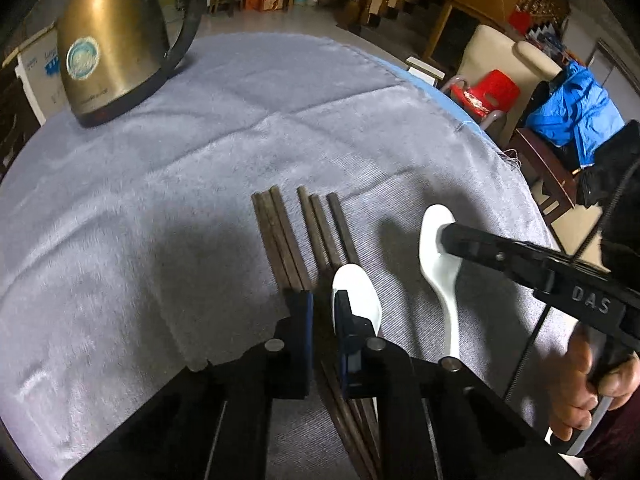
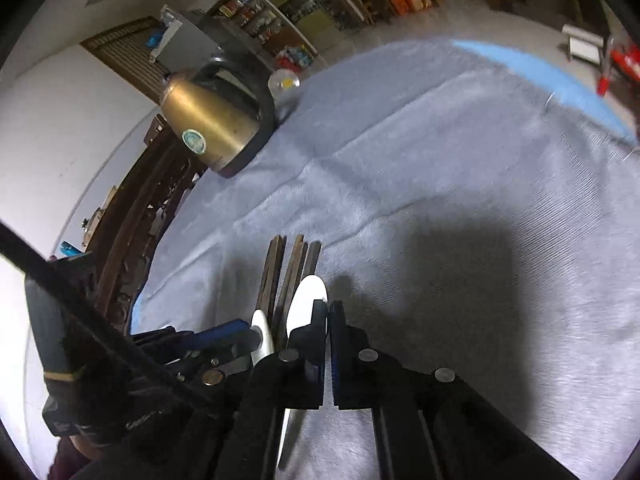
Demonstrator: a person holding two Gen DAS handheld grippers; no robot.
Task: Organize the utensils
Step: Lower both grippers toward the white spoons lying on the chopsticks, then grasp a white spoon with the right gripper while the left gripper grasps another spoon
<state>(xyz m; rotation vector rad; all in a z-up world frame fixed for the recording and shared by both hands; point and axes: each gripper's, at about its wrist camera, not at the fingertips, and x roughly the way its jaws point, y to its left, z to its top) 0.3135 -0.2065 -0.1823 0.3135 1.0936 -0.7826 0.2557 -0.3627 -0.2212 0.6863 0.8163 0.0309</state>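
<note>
Several dark brown chopsticks (image 1: 280,232) (image 2: 294,268) lie side by side on a grey cloth (image 1: 200,160). My left gripper (image 1: 322,300) points down over their near ends, shut on the chopsticks that run between its blue pads. A white spoon (image 1: 360,288) (image 2: 262,330) lies just right of that gripper, against its right finger. A second white spoon (image 1: 434,224) (image 2: 306,300) lies further right. My right gripper (image 1: 444,236) (image 2: 329,308) is shut at the right rim of its bowl. The left gripper (image 2: 244,334) shows low on the left in the right wrist view.
A brass-coloured kettle (image 1: 112,48) (image 2: 212,120) with a black handle stands at the far left of the cloth, a small clear object (image 2: 284,80) behind it. The blue table edge (image 2: 540,68) curves along the far right. A red chair (image 1: 488,92) stands beyond it. A person's hand (image 1: 580,384) holds the right gripper's handle.
</note>
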